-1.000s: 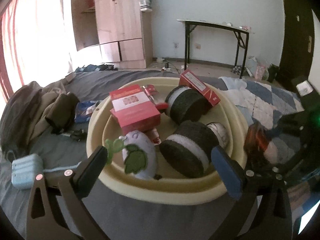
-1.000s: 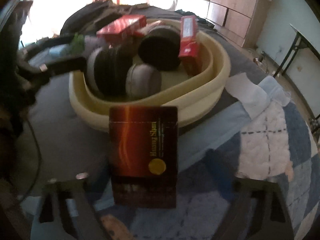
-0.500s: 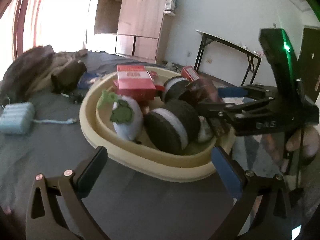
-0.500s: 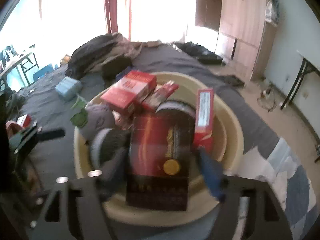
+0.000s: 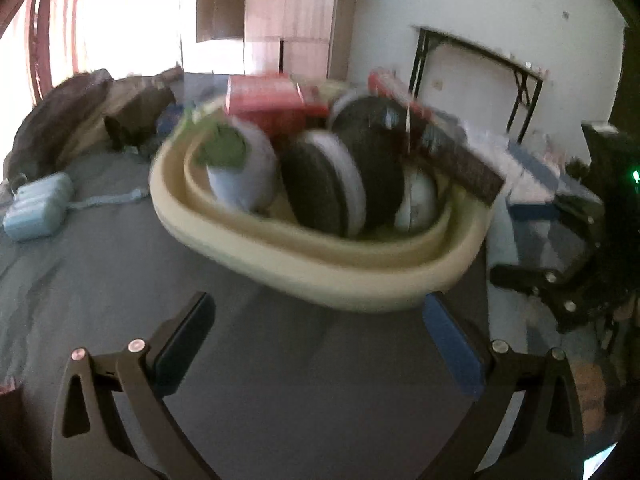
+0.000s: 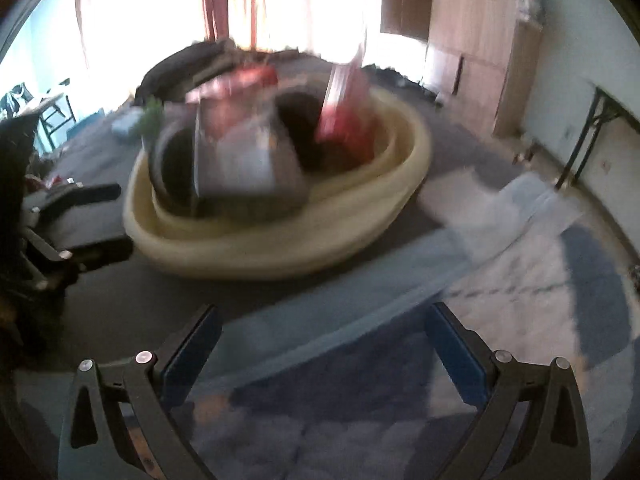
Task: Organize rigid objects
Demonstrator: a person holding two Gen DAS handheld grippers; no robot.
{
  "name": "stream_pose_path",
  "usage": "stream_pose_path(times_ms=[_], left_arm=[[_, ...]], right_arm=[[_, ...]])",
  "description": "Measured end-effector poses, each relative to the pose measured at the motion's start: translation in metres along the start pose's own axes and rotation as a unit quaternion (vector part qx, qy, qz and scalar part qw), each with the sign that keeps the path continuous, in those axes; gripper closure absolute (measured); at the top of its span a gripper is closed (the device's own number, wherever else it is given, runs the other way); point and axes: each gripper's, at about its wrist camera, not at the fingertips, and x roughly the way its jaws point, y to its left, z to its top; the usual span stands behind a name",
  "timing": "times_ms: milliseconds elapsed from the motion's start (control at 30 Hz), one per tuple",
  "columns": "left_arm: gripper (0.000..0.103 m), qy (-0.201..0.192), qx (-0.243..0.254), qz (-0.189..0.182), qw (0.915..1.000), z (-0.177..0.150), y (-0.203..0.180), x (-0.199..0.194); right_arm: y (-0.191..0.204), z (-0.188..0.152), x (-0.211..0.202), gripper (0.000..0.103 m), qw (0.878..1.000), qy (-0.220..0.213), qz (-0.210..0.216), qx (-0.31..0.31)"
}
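Observation:
A cream basin [image 5: 320, 276] [image 6: 280, 248] sits on the bed, full of things. A dark red box [image 5: 460, 160] [image 6: 248, 156] lies tilted on top of them, blurred. Beneath it are two black-and-white round pieces [image 5: 328, 188], a grey plush with a green leaf [image 5: 240, 164] and red boxes [image 5: 264, 100] [image 6: 344, 116]. My right gripper [image 6: 322, 318] is back from the basin's near rim, its jaws opening with nothing between them. My left gripper [image 5: 318, 308] is open and empty over the grey sheet in front of the basin.
A light blue pouch [image 5: 38, 210] with a cord and a heap of dark clothes [image 5: 80, 120] lie left of the basin. A blue-and-white checked quilt [image 6: 540, 280] covers the right side of the bed. A folding table [image 5: 480, 64] and a wardrobe [image 5: 296, 20] stand behind.
The dark red box has left my right gripper and now lies in the basin. The right jaws have spread wide and drawn back. My left gripper has sunk and backed off a little.

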Motion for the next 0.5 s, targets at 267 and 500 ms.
stream_pose_path(times_ms=[267,500], left_arm=[[0.000,0.046,0.019,0.030,0.9983,0.001,-0.008,0.021],[0.000,0.047,0.014,0.028,0.9984,0.002,-0.007,0.023]], right_arm=[[0.029,0.019,0.026,0.000,0.997,0.011,-0.056,-0.051],[0.028,0.018,0.026,0.000,0.998,0.011,-0.049,-0.046]])
